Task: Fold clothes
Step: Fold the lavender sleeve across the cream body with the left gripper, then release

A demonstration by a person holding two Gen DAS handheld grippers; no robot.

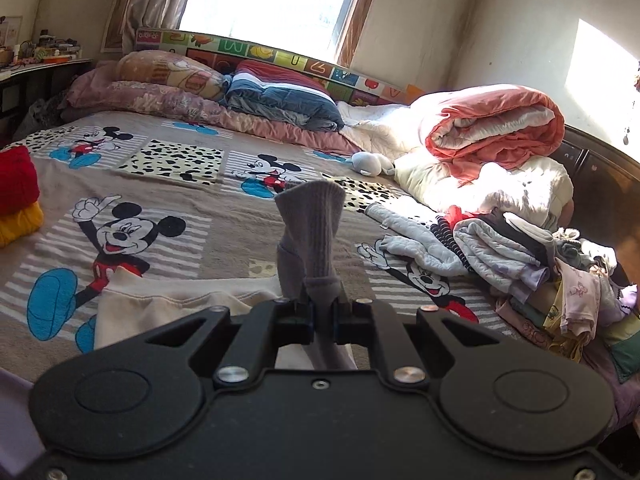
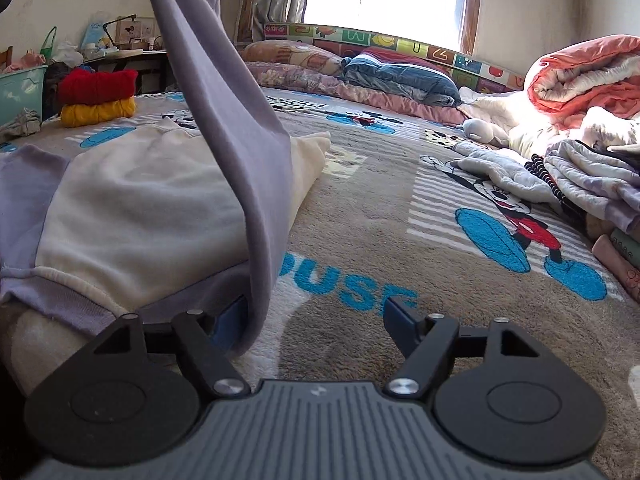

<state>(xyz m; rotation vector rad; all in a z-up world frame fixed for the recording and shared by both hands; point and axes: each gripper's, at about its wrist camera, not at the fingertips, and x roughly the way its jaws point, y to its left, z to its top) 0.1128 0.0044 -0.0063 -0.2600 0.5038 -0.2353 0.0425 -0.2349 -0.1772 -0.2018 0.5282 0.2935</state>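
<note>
Left hand-held gripper (image 1: 322, 312) is clamped tight on a grey-lavender ribbed cuff (image 1: 312, 232), the knit bunched between the pads and fanning out upright above them. That cuff belongs to a two-tone sweatshirt (image 2: 148, 208) lying on the bed (image 2: 360, 208): cream body, soft fleecy look, with lavender-grey sleeves and a lavender ribbed hem along the near edge. One sleeve (image 2: 224, 120) is lifted off the garment and hangs as a long smooth band from the top of the right wrist view down to the near edge of the sweatshirt, its lower end draped right beside the left finger (image 2: 230, 322) of the right hand-held gripper (image 2: 316, 320). Right hand-held gripper jaws stand wide apart, nothing pinched between the pads; the sleeve only brushes the one finger. Sweatshirt sits on the near left part of the bed, on a brown blanket printed with cartoon mice and blue letters. Folded red and yellow items (image 2: 98, 98) are stacked at the far left edge. A loose heap of unfolded clothes (image 1: 532, 264) lies at the right side, well apart from the sweatshirt. A rolled orange-and-white quilt (image 1: 492, 124) sits behind that heap.
</note>
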